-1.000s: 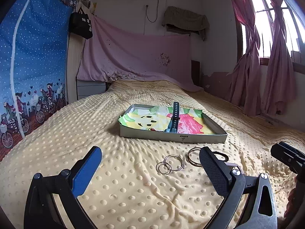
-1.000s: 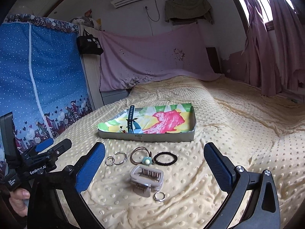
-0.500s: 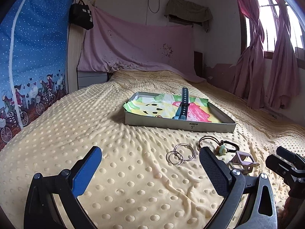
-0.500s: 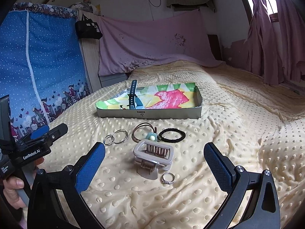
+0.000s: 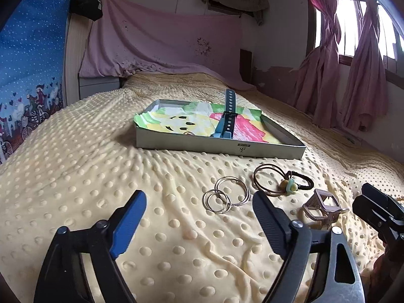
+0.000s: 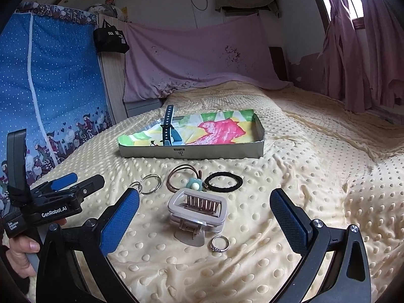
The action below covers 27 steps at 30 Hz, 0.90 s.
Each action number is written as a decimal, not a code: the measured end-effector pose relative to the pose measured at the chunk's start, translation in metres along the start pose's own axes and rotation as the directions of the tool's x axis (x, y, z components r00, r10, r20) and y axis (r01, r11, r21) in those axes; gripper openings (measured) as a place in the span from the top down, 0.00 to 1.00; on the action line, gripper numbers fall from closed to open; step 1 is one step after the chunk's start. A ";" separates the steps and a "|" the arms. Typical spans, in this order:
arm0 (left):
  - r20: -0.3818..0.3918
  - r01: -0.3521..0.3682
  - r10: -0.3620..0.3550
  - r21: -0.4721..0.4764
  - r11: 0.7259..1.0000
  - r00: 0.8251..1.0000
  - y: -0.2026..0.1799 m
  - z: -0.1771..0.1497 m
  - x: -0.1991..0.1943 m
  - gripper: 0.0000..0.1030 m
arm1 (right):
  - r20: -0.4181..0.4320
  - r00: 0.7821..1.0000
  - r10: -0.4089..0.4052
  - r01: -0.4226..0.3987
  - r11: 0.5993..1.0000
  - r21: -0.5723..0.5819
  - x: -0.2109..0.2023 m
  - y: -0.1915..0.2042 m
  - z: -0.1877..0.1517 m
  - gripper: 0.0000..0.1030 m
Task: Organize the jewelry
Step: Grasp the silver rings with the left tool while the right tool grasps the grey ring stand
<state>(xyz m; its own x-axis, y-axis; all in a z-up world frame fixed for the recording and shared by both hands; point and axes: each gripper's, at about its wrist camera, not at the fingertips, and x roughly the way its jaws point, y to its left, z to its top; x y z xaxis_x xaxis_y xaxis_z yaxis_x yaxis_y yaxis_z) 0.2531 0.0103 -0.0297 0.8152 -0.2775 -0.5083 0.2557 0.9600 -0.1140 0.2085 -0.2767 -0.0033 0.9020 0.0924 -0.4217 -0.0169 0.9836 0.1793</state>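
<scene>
- Two grippers hang low over the yellow blanket (image 5: 75, 176), both near the loose jewelry.
- Left gripper (image 5: 199, 217): jaws apart and empty, having just been closing in part; bare blanket lies between them, and the silver rings (image 5: 227, 194) sit at 1 o'clock from the gap, close to its right finger.
- Right gripper (image 6: 204, 217): jaws spread wide, gripping nothing; the hair claw (image 6: 197, 212) stands between the fingers, clear of both pads.
- Claw's long axis runs 9 to 3 in the right view, teeth facing the camera.
- Small ring (image 6: 220, 243) lies flat at 5 o'clock from the claw, just beside its base.
- Brown hoops (image 6: 183, 176), a green charm (image 6: 195, 183) and a black hair tie (image 6: 223, 181) lie in a row at 12 o'clock from the claw.
- Tray (image 6: 192, 152) sits farther off at 12, long side toward the grippers; a blue watch strap (image 6: 167, 128) in it leans over the far rim, pointing roughly 6 to 12.
- Open blanket spreads at 3 o'clock of the claw and at 9 o'clock of the left gripper; the left gripper in a hand (image 6: 24, 252) crowds the claw's 9 o'clock side.
</scene>
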 end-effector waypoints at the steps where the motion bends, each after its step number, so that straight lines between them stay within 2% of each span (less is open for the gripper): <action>1: -0.019 0.022 -0.022 0.000 1.000 1.000 0.000 0.000 0.005 0.29 | -0.006 1.000 0.002 -0.002 1.000 -0.003 0.002 0.001 -0.001 0.01; 5: -0.087 0.080 -0.079 0.004 0.997 0.993 -0.003 0.000 0.025 0.48 | -0.038 0.999 0.018 -0.018 1.000 -0.010 0.011 0.004 -0.003 0.04; 8: -0.136 0.102 -0.101 -0.005 0.995 0.985 -0.003 -0.002 0.039 0.57 | -0.069 0.997 0.028 -0.029 1.000 -0.004 0.020 0.003 -0.005 0.08; 9: -0.154 0.105 -0.106 -0.011 0.994 0.982 -0.003 -0.003 0.044 0.58 | -0.079 0.996 0.030 -0.030 1.000 0.003 0.023 0.003 -0.006 0.13; 12: -0.195 0.109 -0.115 -0.040 0.993 0.974 0.001 -0.006 0.056 0.60 | -0.113 0.993 0.040 -0.037 0.999 0.022 0.035 0.000 -0.008 0.18; 18: -0.206 0.141 -0.166 -0.129 0.982 0.964 0.015 -0.007 0.065 0.70 | -0.159 0.986 0.058 -0.053 0.998 0.036 0.050 0.001 -0.013 0.24; 23: -0.215 0.168 -0.203 -0.169 0.971 0.955 0.021 -0.010 0.069 0.89 | -0.193 0.979 0.065 -0.059 0.998 0.039 0.061 0.003 -0.016 0.31; 27: -0.215 0.172 -0.206 -0.166 0.971 0.955 0.022 -0.011 0.070 0.94 | -0.205 0.976 0.069 -0.062 0.997 0.038 0.065 0.003 -0.018 0.33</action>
<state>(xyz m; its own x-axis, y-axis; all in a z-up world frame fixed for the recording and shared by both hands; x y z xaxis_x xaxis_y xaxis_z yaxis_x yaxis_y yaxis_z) 0.3101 0.0122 -0.0768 0.6142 -0.4545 -0.6451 0.3020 0.8906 -0.3400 0.2591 -0.2647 -0.0458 0.7912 0.1895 -0.5815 -0.0566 0.9694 0.2388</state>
